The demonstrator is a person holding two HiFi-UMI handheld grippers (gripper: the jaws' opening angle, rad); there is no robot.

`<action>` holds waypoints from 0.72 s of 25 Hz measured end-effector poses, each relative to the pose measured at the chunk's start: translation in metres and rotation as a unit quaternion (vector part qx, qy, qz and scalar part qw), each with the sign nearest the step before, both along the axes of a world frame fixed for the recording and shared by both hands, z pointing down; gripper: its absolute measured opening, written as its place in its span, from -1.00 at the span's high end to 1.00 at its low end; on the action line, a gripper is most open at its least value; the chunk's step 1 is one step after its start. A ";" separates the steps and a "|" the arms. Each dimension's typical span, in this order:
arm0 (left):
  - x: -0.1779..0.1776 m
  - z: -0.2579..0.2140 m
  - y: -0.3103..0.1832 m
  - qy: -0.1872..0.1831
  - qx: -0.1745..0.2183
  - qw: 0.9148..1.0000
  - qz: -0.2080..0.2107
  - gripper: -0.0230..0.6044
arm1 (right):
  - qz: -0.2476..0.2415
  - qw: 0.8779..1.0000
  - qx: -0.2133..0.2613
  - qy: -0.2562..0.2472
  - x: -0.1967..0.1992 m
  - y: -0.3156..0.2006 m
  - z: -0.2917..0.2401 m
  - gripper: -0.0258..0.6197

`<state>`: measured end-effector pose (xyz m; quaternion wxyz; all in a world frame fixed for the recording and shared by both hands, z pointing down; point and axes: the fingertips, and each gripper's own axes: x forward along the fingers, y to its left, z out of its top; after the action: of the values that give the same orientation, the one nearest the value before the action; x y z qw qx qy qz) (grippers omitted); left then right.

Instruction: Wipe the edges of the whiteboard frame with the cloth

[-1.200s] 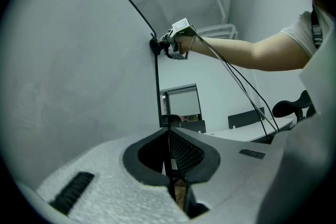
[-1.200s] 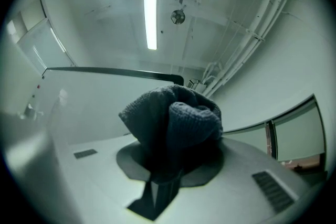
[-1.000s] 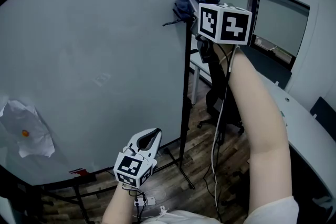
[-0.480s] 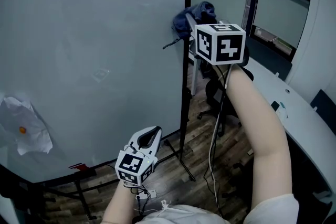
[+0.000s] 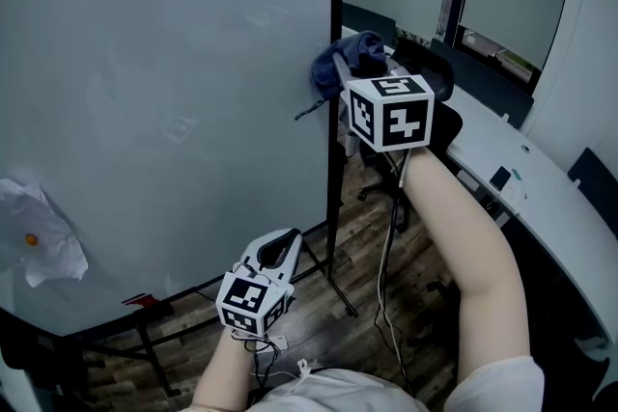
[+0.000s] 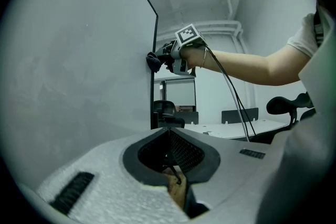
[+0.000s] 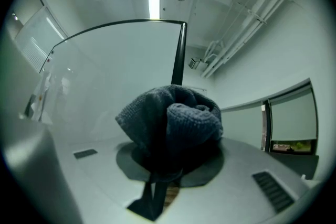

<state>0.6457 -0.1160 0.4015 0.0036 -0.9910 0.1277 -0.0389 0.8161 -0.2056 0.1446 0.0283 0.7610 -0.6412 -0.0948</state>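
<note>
The whiteboard fills the left of the head view, and its black frame edge runs straight down the middle. My right gripper is shut on a bunched dark blue cloth that presses against that edge at mid height. In the right gripper view the cloth bulges out of the jaws, with the frame edge rising behind it. My left gripper hangs low beside the frame's lower part, shut and holding nothing. Seen from the left gripper view, the cloth sits on the frame edge.
A crumpled white paper sticks to the board's lower left. The board's stand legs spread over the wooden floor. A black office chair and a curved white desk stand to the right. A cable hangs below my right arm.
My right gripper has slid down the right frame edge with the cloth in it. The left gripper has stayed low in about the same place.
</note>
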 end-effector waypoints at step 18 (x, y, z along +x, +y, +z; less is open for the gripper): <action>0.004 0.058 0.013 -0.040 -0.050 0.998 -0.003 0.85 | 0.036 0.990 -0.133 -0.038 0.023 -0.001 0.170 0.68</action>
<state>0.6498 -0.1032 0.4596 -0.0410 -0.9873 0.1279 -0.0845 0.8394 -0.2063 0.3146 0.1079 0.7761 -0.6210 0.0213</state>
